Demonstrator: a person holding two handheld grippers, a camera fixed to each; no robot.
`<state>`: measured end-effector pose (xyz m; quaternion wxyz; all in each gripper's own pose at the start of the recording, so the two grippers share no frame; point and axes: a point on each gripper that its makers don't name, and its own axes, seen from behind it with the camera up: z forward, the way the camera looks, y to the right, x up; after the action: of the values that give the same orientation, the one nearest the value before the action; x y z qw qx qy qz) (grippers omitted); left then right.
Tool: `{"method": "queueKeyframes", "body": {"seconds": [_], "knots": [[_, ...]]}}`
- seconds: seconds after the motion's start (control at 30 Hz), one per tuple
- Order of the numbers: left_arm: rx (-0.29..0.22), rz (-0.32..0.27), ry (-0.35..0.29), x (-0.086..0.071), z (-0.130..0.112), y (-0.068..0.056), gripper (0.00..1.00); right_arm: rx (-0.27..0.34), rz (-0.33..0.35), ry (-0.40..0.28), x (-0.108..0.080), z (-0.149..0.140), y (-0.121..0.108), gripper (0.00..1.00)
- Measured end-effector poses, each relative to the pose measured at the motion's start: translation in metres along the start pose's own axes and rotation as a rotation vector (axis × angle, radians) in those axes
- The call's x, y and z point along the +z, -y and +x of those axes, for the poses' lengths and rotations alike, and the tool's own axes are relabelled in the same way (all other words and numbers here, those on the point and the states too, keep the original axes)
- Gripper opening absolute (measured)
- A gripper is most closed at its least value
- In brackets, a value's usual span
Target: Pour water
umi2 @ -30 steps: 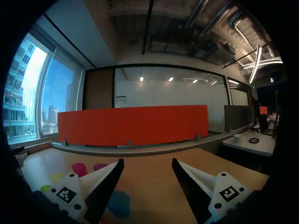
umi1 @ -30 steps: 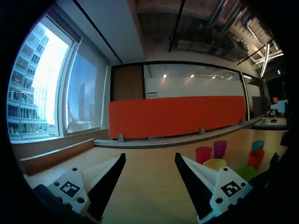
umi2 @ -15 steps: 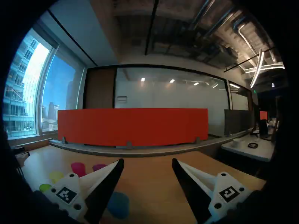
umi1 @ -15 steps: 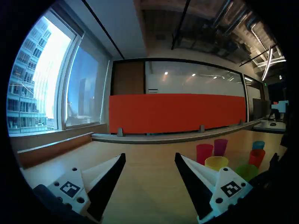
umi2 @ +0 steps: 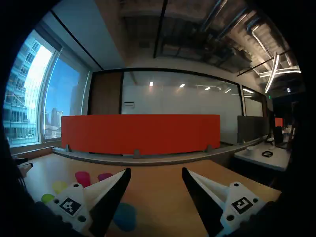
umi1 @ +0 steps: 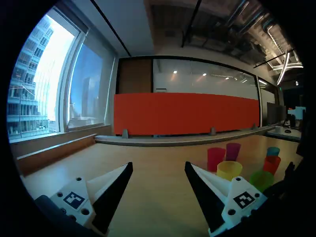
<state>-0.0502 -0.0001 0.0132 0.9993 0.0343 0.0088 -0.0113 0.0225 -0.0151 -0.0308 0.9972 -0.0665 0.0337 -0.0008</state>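
On the wooden table — six coloured cups, upright | left claw spread | right claw spread

A light wooden desk carries six cups, all upright and close together: a pink cup beside a purple cup, a yellow cup and a green cup nearer, and a red cup in front of a blue cup.

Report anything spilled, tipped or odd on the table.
Nothing stands out. The cups stand upright on the table, with no spill visible. The left gripper and right gripper are open and empty.
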Motion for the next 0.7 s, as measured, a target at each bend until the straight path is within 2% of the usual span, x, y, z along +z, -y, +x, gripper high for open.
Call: {"method": "queueKeyframes", "body": {"seconds": [0.37,0.7], "knots": [[0.002,-0.002,0.006,0.0015,-0.0031,0.0,0.98,0.004,0.004,-0.003,-0.0017,-0.0007,-0.0022,1.0],[0.001,-0.002,0.006,0.0017,-0.0028,0.0002,0.98,-0.024,0.016,-0.018,-0.0025,-0.0044,-0.0089,0.99]]}}
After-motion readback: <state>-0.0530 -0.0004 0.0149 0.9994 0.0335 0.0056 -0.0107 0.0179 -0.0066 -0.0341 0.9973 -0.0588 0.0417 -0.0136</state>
